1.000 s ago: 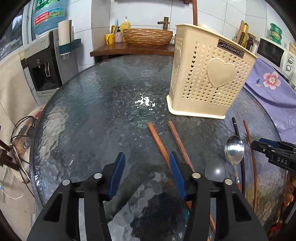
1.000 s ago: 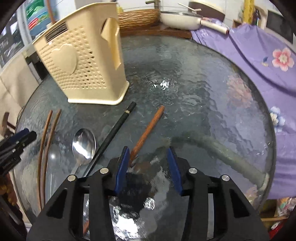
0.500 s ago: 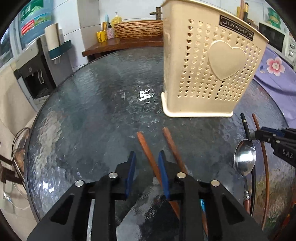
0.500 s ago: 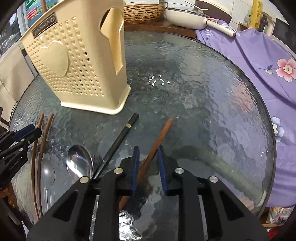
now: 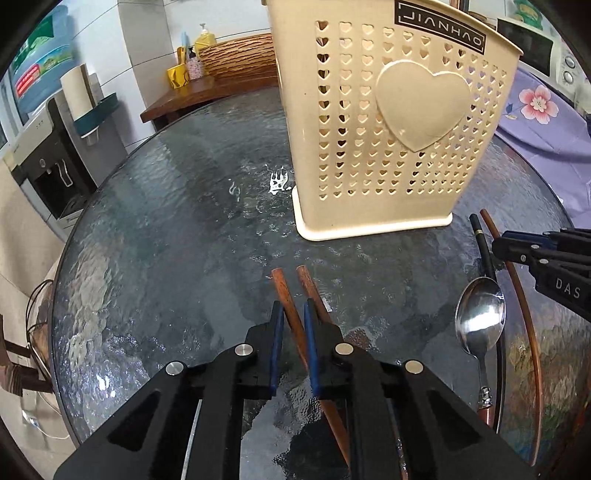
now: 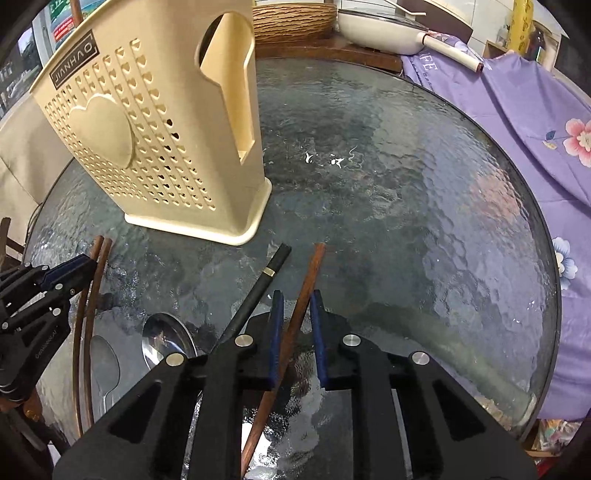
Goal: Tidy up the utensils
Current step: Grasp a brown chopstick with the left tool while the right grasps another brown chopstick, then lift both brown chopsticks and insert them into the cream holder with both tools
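Chopsticks lie on the table (image 5: 177,236): left tool (image 5: 293,317) clenched around one brown chopstick (image 5: 286,306), right tool (image 6: 295,310) gripping another (image 6: 306,284), both low, pointing far.

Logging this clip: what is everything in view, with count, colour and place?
Utensil holder: one, cream, heart-perforated, upright on the table.
Table: one, round, dark textured glass.
Brown chopsticks: three, wooden; two at the left gripper, one at the right.
Black chopstick: one, lying in front of the holder, beside the spoon.
Spoon: one, silver, on the table between the grippers.
Woven basket: one, tan, on the sideboard behind.
White pan: one, behind the table.
Purple cloth: one, floral, right of the table.
Water dispenser: one, far left.
Left gripper: black, blue pads, narrow gap around one brown chopstick; grip unclear.
Right gripper: same, around another.
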`<state>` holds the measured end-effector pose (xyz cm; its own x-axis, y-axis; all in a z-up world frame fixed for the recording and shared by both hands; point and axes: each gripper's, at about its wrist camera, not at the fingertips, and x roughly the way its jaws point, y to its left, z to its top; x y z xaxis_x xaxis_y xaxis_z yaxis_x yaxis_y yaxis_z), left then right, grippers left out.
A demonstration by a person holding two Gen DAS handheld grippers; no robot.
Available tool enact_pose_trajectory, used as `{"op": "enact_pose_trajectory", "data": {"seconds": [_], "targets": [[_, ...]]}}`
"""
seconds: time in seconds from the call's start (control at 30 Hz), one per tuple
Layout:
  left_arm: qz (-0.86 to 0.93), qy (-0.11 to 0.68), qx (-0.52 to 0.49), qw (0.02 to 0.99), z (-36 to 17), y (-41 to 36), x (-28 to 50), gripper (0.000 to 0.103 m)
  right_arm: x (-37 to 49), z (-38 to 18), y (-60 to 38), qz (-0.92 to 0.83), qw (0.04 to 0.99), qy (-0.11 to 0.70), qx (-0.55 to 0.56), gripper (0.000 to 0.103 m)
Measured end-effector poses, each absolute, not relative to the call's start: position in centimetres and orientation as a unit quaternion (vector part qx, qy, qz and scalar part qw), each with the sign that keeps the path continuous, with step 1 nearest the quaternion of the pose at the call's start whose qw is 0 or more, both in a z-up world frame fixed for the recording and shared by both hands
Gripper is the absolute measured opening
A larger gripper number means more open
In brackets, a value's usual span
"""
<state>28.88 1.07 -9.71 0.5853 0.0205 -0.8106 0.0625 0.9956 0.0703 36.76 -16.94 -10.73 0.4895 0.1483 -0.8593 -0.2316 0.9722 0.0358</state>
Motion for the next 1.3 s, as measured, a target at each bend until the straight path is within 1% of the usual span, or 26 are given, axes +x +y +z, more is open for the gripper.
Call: {"op": "enact_pose_trajectory", "data": {"seconds": [0.2, 0.33, 0.7, 0.97, 1.3], "targets": [[-0.011, 0.454, 0.048, 0.890, -9.7, 1.1, 29.2, 0.010, 36.6, -10.8, -16.4, 0.107, 0.864, 0.489, -0.046, 0.010], [-0.006, 0.452, 0.052, 0.890, -9.7, 0.6, 29.3, 0.007, 36.4, -10.8, -16.1, 0.105, 0.865, 0.488, -0.046, 0.008], [-0.002, 0.446, 0.055, 0.893, -9.8, 0.0, 29.4, 0.007, 36.3, -10.9, -16.4, 0.111, 0.869, 0.481, -0.038, 0.008], [-0.001, 0.439, 0.043, 0.897, -9.9, 0.6, 29.5, 0.007, 36.6, -10.7, -17.7, 0.112, 0.875, 0.471, -0.011, 0.008], [0.002, 0.428, 0.017, 0.904, -8.9, 2.4, 29.1, 0.007, 35.9, -8.4, -18.7, 0.119, 0.889, 0.442, 0.014, 0.008]]}}
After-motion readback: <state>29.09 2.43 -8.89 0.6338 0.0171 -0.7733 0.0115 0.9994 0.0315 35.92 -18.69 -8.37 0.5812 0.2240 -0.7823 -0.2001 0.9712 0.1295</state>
